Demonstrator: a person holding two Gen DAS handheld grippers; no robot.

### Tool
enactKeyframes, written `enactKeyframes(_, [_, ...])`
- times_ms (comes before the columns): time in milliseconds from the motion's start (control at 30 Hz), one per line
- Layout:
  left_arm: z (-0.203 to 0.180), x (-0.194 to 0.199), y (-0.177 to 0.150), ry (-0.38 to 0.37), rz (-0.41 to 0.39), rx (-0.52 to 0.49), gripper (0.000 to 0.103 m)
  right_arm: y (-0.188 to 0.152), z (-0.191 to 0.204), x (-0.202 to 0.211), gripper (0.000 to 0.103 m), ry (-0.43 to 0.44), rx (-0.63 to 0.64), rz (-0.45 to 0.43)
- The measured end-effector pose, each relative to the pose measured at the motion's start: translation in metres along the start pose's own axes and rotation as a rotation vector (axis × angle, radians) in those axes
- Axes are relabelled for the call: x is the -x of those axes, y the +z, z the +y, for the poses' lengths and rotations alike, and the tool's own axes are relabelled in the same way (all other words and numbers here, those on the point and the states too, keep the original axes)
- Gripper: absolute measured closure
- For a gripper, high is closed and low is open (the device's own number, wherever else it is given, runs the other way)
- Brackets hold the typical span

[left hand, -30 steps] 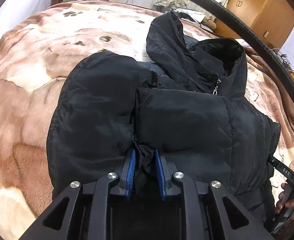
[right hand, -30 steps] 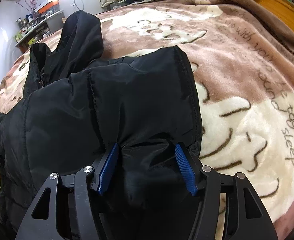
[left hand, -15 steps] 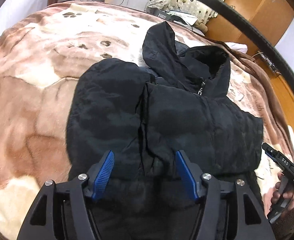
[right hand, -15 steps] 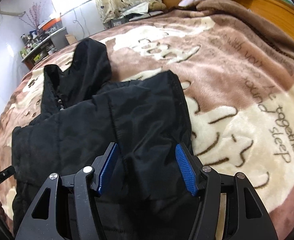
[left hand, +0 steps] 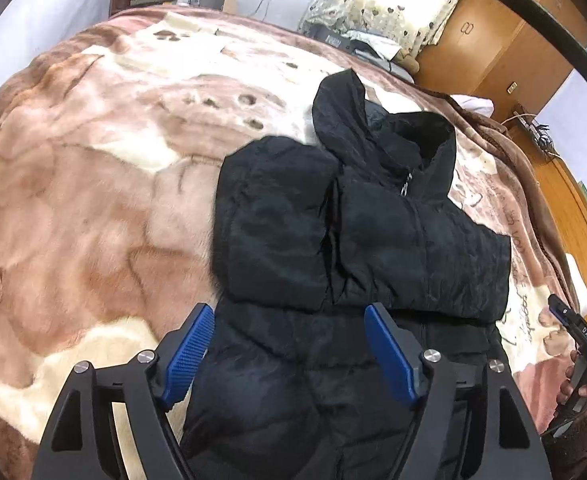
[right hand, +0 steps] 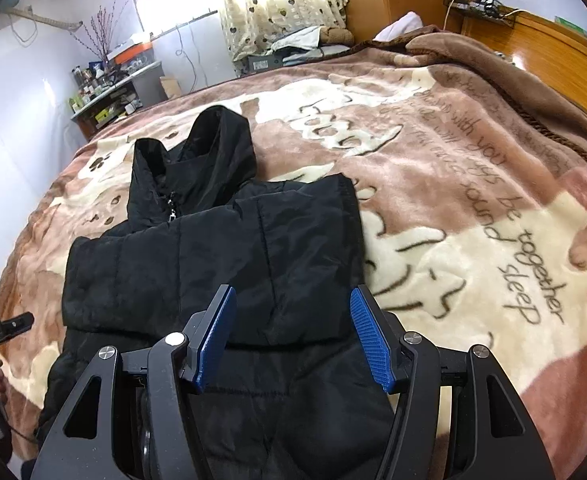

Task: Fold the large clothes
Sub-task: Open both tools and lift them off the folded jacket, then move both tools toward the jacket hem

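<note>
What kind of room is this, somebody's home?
Most likely a home bedroom. A black jacket lies on a bed under a plush patterned blanket, with heart-print curtains at the window and a wooden wardrobe beside it.

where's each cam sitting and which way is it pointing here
Left wrist: on the left gripper, angled down over the black jacket on the blanket; its jaws are opening, nothing clamped; the right hand shows at the right edge.
Right wrist: on the right gripper, jaws apart, looking down the jacket towards its hood and the curtain.
Shared: jacket, blanket, curtain.
</note>
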State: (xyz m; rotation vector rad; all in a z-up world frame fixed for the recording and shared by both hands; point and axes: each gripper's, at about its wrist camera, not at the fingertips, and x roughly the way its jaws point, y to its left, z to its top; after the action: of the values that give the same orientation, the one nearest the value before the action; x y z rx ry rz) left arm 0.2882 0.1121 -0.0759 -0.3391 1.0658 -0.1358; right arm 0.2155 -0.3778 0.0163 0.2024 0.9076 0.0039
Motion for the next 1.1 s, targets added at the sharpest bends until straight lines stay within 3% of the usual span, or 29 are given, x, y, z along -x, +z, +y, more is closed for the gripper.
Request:
enactKeyframes(400, [0.013, 0.039, -0.024, 0.002, 0.006, -0.045, 0.025, -0.011, -0.011, 0.042, 0.043, 0.011, -0.021, -0.044])
enactKeyframes(800, [0.047, 0.045, -0.067, 0.044, 0.111, -0.067, 0.022, -0.048, -0.036, 0.059, 0.043, -0.012, -0.004, -0.007])
enactKeyframes(900, [0.052, 0.07, -0.068, 0.043, 0.086, -0.094, 0.022, -0.051, -0.045, 0.08, 0.043, -0.023, -0.013, -0.042])
enactKeyframes(1100, [0.07, 0.157, -0.063, 0.087, -0.028, -0.1, 0.022, -0.054, -0.056, 0.119, 0.043, -0.042, -0.026, -0.091])
